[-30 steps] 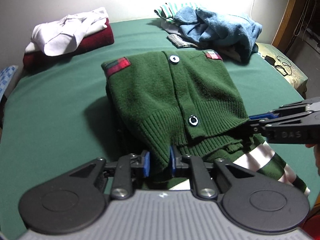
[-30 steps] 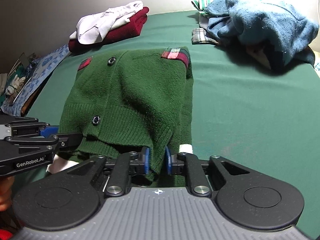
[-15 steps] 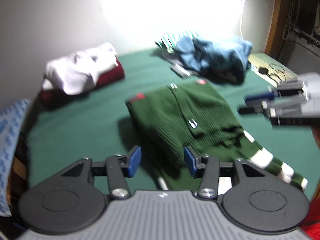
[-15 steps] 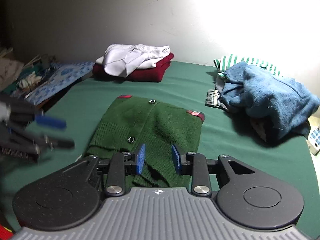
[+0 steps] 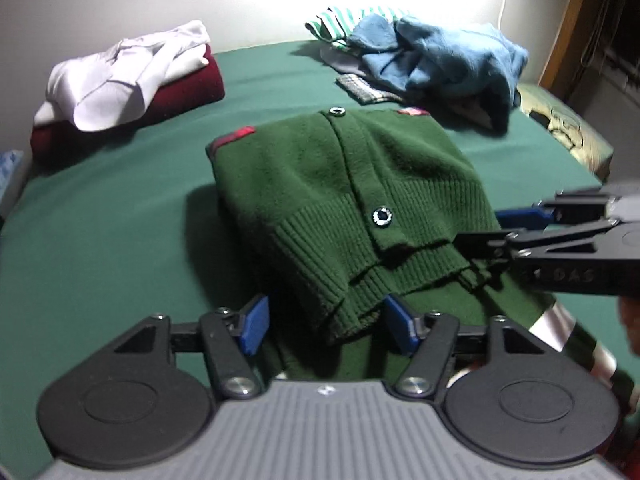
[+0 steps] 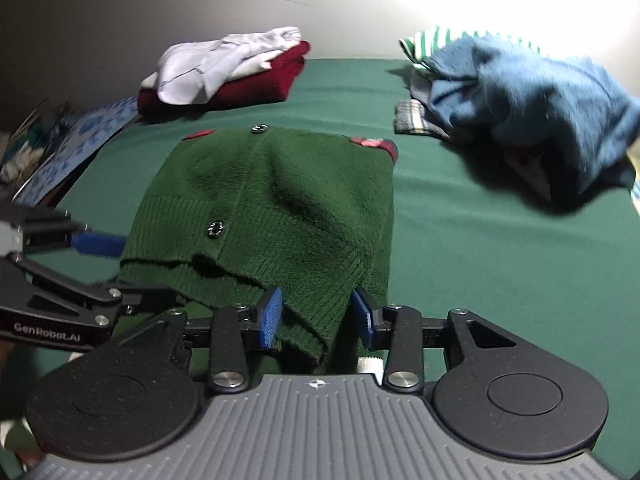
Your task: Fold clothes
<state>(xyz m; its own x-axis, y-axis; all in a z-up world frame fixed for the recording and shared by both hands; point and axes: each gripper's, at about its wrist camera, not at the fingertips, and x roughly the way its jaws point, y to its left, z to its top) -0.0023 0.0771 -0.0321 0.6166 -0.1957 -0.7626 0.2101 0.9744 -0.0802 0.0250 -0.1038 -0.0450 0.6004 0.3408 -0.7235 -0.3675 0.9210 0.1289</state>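
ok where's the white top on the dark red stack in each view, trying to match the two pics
Left wrist view: the white top lies upper left, on the dark red stack.
Right wrist view: it sits upper centre-left, behind the green cardigan.
Shared landmark: the blue pile, upper right in both.

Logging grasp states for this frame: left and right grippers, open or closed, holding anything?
Left gripper: open, jaws either side of the cardigan hem, not clamped.
Right gripper: open, jaws straddling the hem, not clamped.
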